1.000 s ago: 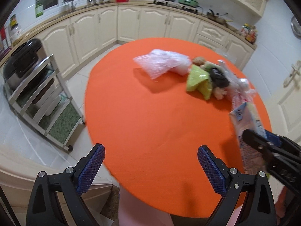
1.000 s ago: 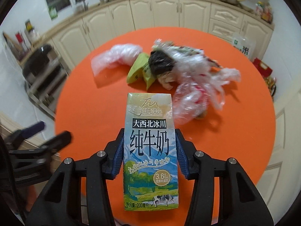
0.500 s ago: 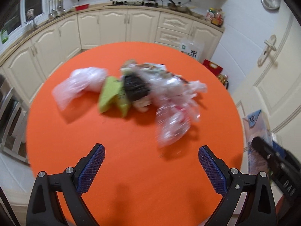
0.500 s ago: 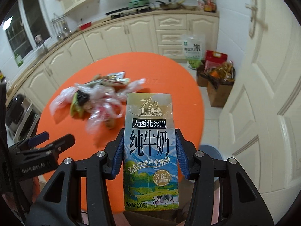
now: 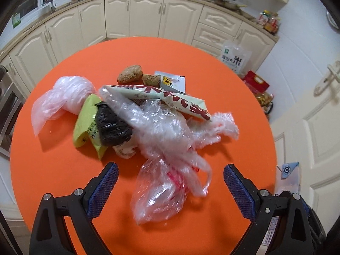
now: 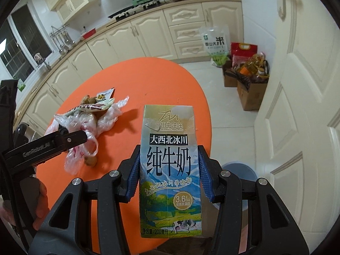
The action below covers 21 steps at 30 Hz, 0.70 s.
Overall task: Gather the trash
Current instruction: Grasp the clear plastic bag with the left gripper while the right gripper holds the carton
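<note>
A heap of trash lies on the round orange table (image 5: 53,170): a crumpled clear plastic bag (image 5: 161,193), a green wrapper (image 5: 85,119), a black bag (image 5: 112,125), a white bag (image 5: 61,97), a red-and-white wrapper (image 5: 170,97) and bread pieces (image 5: 129,74). My left gripper (image 5: 170,167) hovers wide over the near end of the clear bag. Its jaws are closing a little and do not touch the bag. My right gripper (image 6: 169,150) is shut on an upright milk carton (image 6: 170,170), held beyond the table's right edge. The carton's top (image 5: 289,174) shows in the left wrist view.
A blue-grey bin (image 6: 238,170) stands on the tiled floor below the carton, partly hidden by it. Cardboard boxes of groceries (image 6: 250,78) and a rice bag (image 6: 214,42) sit by the white door (image 6: 297,85). Cream cabinets (image 5: 148,17) curve round behind the table.
My left gripper has travelled from the table's left edge to above the trash heap. My right gripper has swung the carton off the table toward the door side, and the bin has come into view.
</note>
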Available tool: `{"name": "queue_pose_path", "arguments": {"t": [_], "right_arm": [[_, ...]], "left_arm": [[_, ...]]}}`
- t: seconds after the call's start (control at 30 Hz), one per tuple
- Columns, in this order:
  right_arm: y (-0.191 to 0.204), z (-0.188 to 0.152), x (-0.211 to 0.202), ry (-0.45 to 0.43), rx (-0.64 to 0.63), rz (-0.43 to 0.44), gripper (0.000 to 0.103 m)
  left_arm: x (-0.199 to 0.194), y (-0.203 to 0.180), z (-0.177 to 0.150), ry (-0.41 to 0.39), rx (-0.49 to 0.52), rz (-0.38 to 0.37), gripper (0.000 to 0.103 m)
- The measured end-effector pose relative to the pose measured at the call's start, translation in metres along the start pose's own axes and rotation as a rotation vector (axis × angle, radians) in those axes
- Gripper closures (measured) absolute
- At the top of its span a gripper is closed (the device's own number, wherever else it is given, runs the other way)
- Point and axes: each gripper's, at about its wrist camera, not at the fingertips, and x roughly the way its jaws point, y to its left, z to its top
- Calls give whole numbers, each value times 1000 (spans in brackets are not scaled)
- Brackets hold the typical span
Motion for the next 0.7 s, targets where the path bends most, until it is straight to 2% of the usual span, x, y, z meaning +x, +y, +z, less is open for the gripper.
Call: {"name": "queue_pose_path", "arguments": {"t": [0.03,0.1,0.13,0.2,0.37,0.53,0.7], "right_arm": [[0,2,3,4,0,6,56],[-1,5,8,10,-2,16,56],[0,6,9,14,-6,21,56],[2,7,11,17,-5,28,56],[8,4,9,15,-9,29,56],[15,1,-3,-4,-9,25,56],[26,-8,-24,-40,-24,29,56]], "left_arm": [[4,-2,0,1,-3,7,15],[15,-6,1,13,-15,32,50],[20,-8,0,34,-16,27,53],[30,-10,1,64,-10,-3,67],[23,-8,-2,41,-1,-9,72],[8,-5,-9,27,29,-16,73],[-14,-2,-27,-20,56,-28,73]]}}
